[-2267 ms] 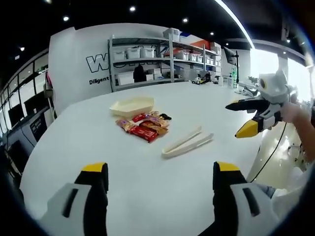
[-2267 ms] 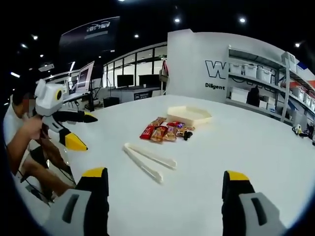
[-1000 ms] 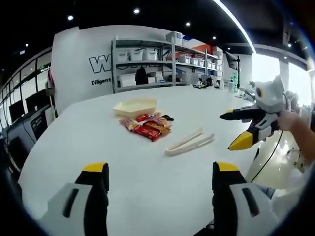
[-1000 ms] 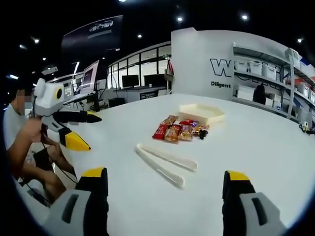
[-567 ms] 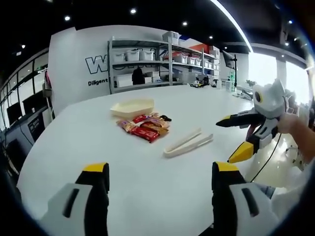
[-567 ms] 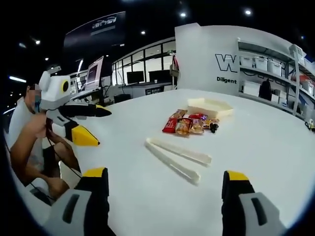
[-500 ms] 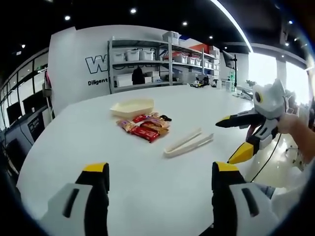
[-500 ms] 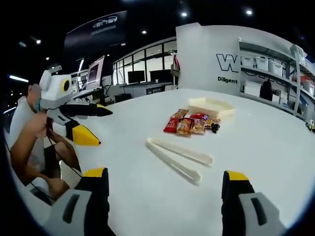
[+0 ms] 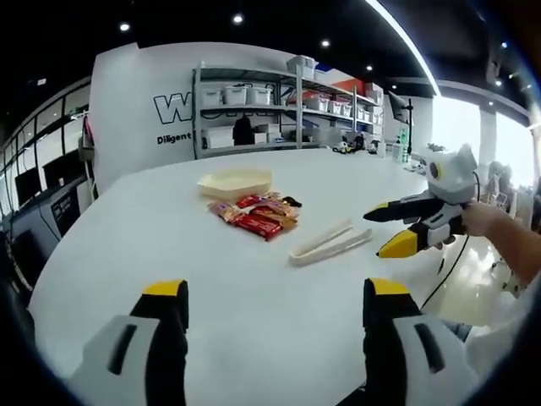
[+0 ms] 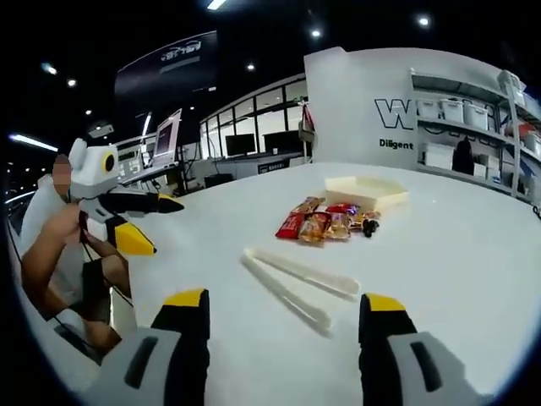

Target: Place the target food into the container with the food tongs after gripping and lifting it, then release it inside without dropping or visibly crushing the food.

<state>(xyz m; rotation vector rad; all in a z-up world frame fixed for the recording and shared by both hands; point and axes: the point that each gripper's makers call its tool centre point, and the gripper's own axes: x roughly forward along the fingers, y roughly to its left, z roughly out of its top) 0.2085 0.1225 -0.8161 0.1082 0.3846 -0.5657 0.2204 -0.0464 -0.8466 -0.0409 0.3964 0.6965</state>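
Nearest in the left gripper view, the left gripper (image 9: 269,298) hovers over the smooth white desk (image 9: 127,245), its yellow-tipped jaws spread wide and empty. In the right gripper view, the right gripper (image 10: 287,310) likewise has its jaws apart, holding nothing.

Just beyond lie the tongs (image 10: 296,283), two long pale plastic arms joined at one end, flat on the desk. Past them sits a small heap of snack packets (image 10: 321,222), glossy red and orange wrappers, with a small dark item at its edge. Just behind the heap rests the container (image 10: 365,193), a shallow cream tray with angled corners.

The left gripper view adds metal shelves (image 9: 279,101) with bins; the right gripper view adds a seated person's hand (image 10: 63,224) gripping the left gripper.
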